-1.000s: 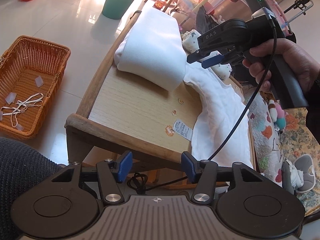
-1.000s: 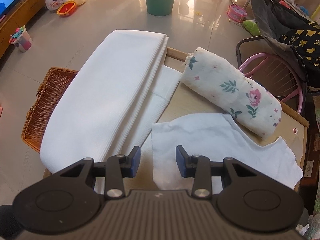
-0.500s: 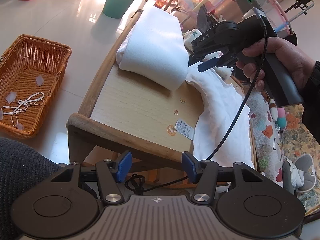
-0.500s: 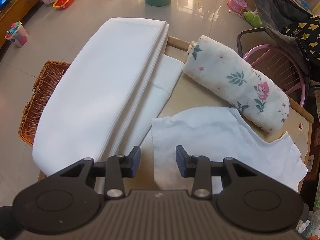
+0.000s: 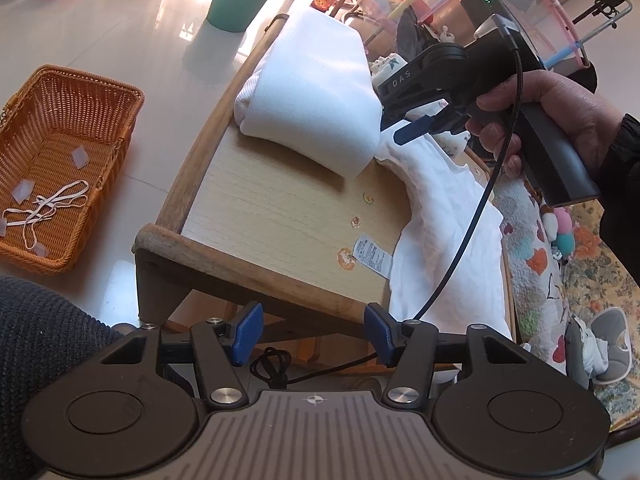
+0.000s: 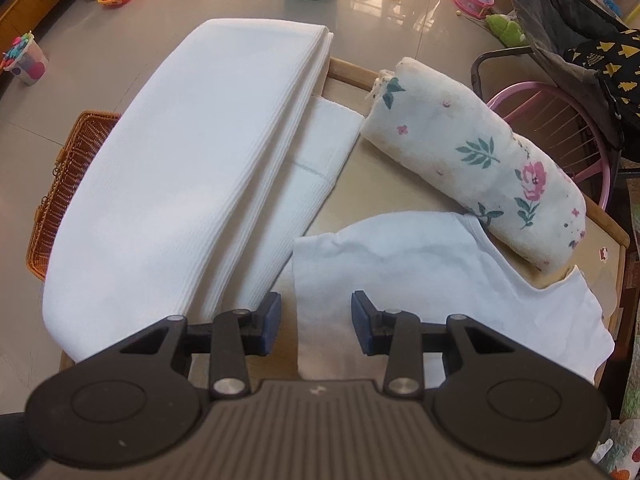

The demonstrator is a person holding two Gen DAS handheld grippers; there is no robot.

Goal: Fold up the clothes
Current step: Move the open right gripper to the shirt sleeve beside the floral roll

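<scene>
A thin white garment [image 6: 420,272] lies spread on the small wooden table [image 5: 280,200], its care label [image 5: 372,256] showing near the front edge. My right gripper [image 6: 316,324] hangs open just above the garment's near left corner, nothing between its pads. From the left wrist view the garment [image 5: 448,232] runs along the table's right side, and a hand holds the right gripper [image 5: 412,128] over its far end. My left gripper [image 5: 312,332] stands open off the table's front edge, with nothing in it.
A thick folded white cloth [image 6: 180,184] covers the table's left part. A rolled floral cloth [image 6: 480,176] lies at the far right. A wicker basket [image 5: 60,160] and a green bin [image 5: 236,0] stand on the floor. A pink chair [image 6: 560,120] is behind the table.
The right gripper has come down and slightly forward toward the white garment. The left gripper has kept still.
</scene>
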